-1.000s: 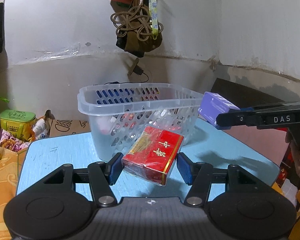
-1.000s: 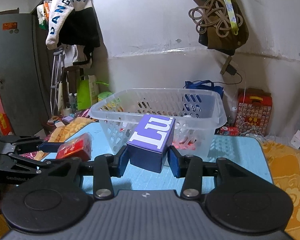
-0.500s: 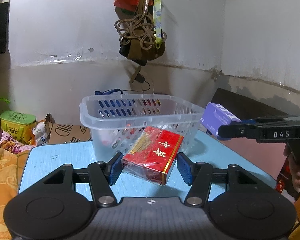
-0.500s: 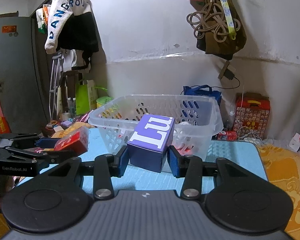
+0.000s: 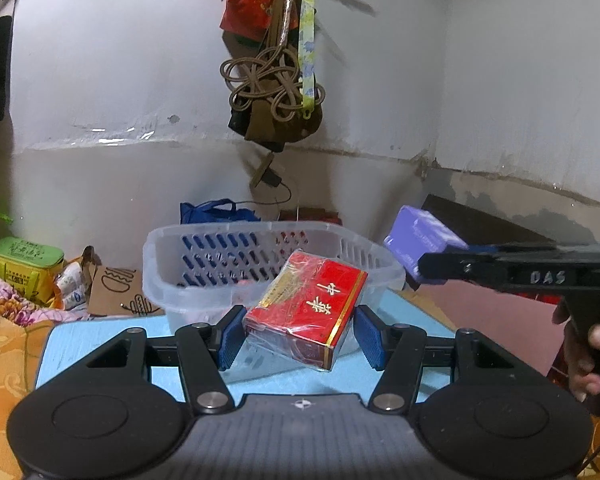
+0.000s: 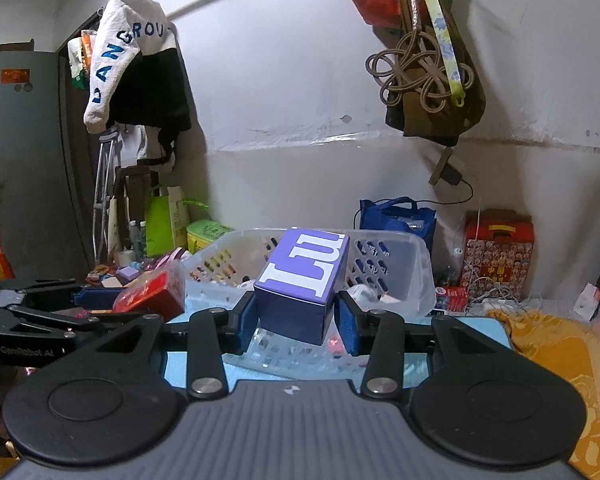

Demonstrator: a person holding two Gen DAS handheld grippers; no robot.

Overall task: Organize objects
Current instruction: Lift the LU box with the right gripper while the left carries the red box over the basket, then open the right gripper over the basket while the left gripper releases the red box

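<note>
Holding a red pack [image 5: 306,312] in our left gripper [image 5: 300,334] and a purple box [image 6: 302,286] in our right gripper [image 6: 296,320], both clamped, we see the clear basket [image 5: 160,264] straight ahead, just beyond both, its long axis crosswise.

Red pack [image 5: 308,312] with gold trim between blue pads [image 5: 231,336]. Purple box [image 6: 304,280], white lettering. Translucent slotted basket [image 5: 204,240] ahead. Light-blue table [image 5: 88,340] below. Orange patterned cloth [image 6: 556,344] right of right tool.
</note>
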